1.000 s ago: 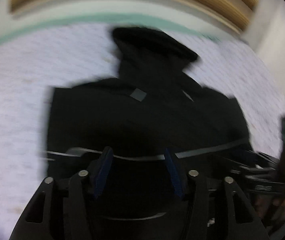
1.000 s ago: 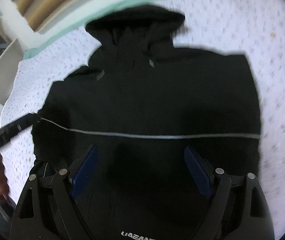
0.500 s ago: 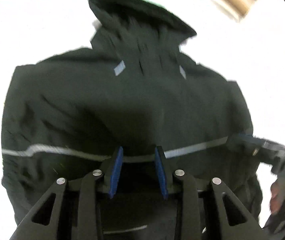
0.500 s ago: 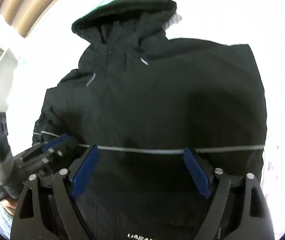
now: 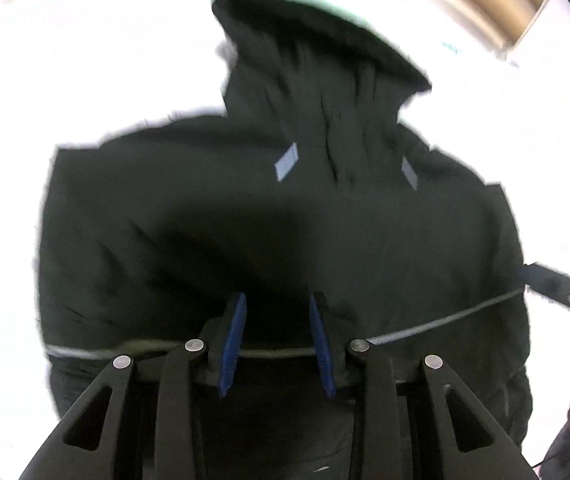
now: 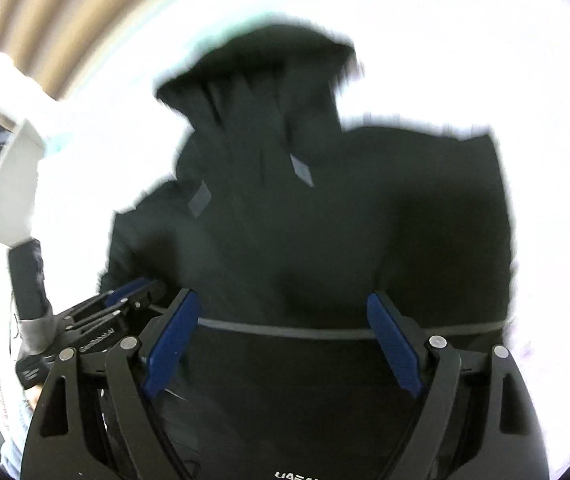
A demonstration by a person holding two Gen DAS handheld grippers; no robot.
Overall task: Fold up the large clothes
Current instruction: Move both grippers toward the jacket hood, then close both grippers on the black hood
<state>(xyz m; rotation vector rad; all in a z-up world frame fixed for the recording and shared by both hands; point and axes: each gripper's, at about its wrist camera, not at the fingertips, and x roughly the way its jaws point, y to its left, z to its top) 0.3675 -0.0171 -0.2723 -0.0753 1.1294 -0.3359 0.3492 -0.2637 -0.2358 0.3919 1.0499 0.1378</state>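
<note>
A large black jacket (image 5: 285, 240) with a hood (image 5: 317, 72) lies spread flat on a bright white surface (image 5: 85, 60), and a thin grey stripe (image 6: 325, 332) runs across its lower part. The right gripper (image 6: 285, 344) is over the bottom of the jacket with its blue pads (image 6: 171, 344) wide apart and nothing between them. The left gripper (image 5: 277, 344) has its pads (image 5: 232, 344) narrowed around a fold of fabric at the stripe, but I cannot tell if they really pinch it.
</note>
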